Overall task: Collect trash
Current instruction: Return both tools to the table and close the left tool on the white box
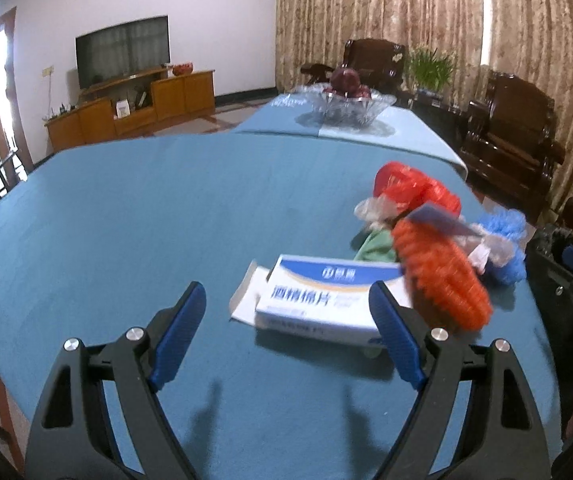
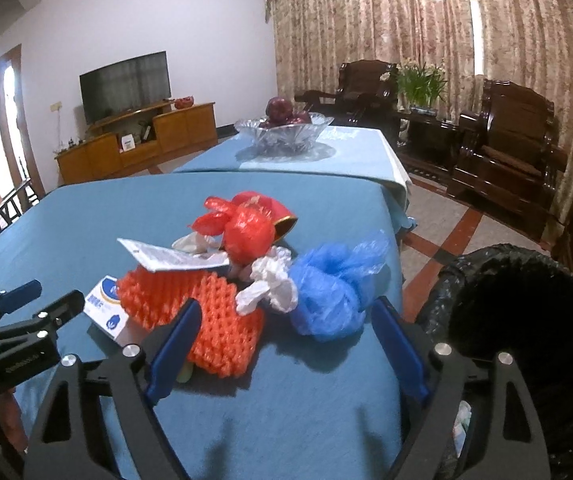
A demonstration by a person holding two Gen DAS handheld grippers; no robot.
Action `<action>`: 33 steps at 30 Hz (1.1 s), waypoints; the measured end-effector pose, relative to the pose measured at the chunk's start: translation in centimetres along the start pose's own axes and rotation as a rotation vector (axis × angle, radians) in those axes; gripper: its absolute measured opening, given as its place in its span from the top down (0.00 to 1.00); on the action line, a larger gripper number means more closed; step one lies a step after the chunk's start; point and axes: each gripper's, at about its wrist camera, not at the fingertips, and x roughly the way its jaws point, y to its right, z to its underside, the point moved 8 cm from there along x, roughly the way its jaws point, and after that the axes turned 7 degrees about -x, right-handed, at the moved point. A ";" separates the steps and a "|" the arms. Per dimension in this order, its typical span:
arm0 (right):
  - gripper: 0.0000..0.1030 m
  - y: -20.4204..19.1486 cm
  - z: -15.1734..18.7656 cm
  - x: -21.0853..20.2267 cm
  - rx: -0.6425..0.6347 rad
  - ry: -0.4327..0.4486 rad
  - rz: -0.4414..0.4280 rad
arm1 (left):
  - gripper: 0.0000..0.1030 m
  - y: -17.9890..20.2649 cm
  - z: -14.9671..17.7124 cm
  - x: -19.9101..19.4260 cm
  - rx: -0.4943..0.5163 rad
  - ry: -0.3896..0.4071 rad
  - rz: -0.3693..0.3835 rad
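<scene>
Left gripper (image 1: pixel 287 306): jaws spread wide, nothing between the pads, hovering over the blue tabletop (image 1: pixel 134 216) just short of a white-and-blue box (image 1: pixel 318 300). Right gripper (image 2: pixel 286 320): jaws apart, empty, aimed at the trash heap.

Trash heap, on the tabletop near its right edge:
- white-and-blue box, lying flat, one end flap open, touching the orange foam net (image 2: pixel 206 312);
- orange foam net, partly resting on the box;
- printed card (image 2: pixel 170 258), lying atop the net;
- red plastic bag (image 2: pixel 246 232), behind the net;
- crumpled clear plastic (image 2: pixel 270 284), between net and blue plastic bag (image 2: pixel 334 288);
- green scrap (image 1: pixel 374 248), seen only in the left wrist view.

Black-lined trash bin (image 2: pixel 526 320): on the floor, beside the tabletop's right edge.

Glass fruit bowl (image 2: pixel 282 132): far end, well apart from the heap.
</scene>
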 end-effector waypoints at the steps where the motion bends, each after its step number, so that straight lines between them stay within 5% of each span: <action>1: 0.18 0.0 0.1 0.1 0.000 -0.004 -0.002 | 0.21 -0.1 0.3 0.3 -0.001 -0.011 -0.003; 15: 0.18 0.7 1.0 0.3 0.009 -0.021 0.014 | 0.11 3.0 2.5 1.2 0.030 -0.040 0.062; 33: 0.18 0.7 0.9 0.1 0.004 -0.025 0.005 | 0.09 0.1 3.1 2.5 -0.023 -0.087 -0.016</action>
